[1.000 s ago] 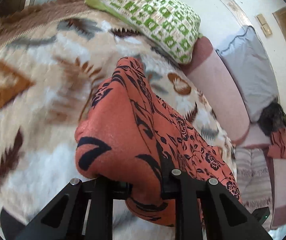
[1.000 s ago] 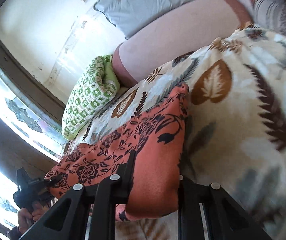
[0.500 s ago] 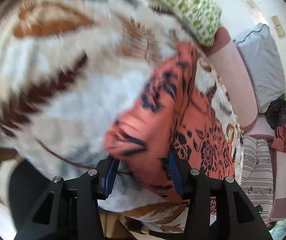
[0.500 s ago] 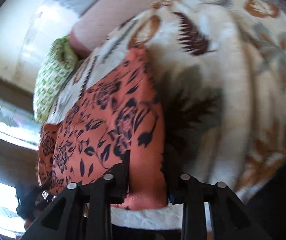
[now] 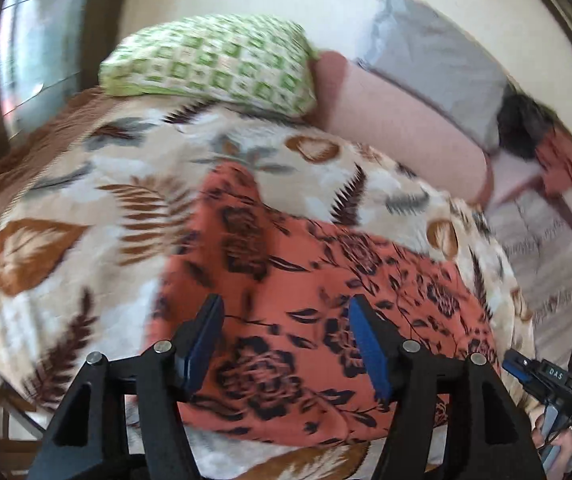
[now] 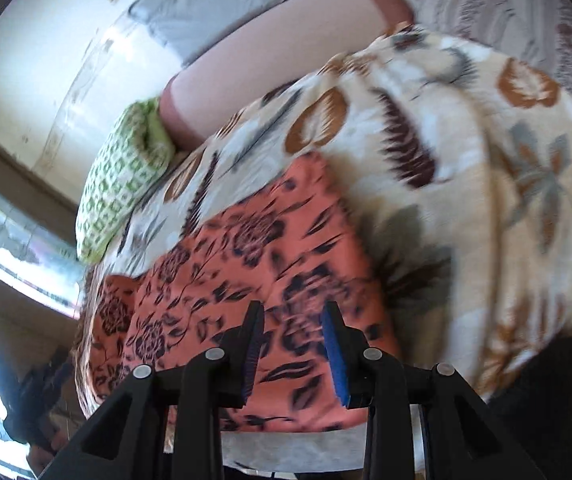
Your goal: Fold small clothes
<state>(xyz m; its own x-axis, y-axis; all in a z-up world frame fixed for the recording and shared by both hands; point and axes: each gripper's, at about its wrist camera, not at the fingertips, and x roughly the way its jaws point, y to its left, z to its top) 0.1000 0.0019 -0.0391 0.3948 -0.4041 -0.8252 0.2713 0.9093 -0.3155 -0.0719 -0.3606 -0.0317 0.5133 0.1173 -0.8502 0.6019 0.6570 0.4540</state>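
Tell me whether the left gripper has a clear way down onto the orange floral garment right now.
Probably yes. The left gripper hangs with its jaws apart, just opened, directly over the orange floral garment, which lies flat on the leaf-print blanket. Nothing sits between them.

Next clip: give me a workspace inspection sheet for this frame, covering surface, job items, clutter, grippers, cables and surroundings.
Surface: leaf-print blanket over a bed.
Job's things: orange floral garment lying folded on the blanket.
Clutter: green checked pillow, grey pillow, dark and rust clothes beyond.
Grippers: left gripper jaws have just been opening, nothing pinched; right gripper jaws apart above the garment.
Cables: nothing seen.
Surroundings: pale wall, window.
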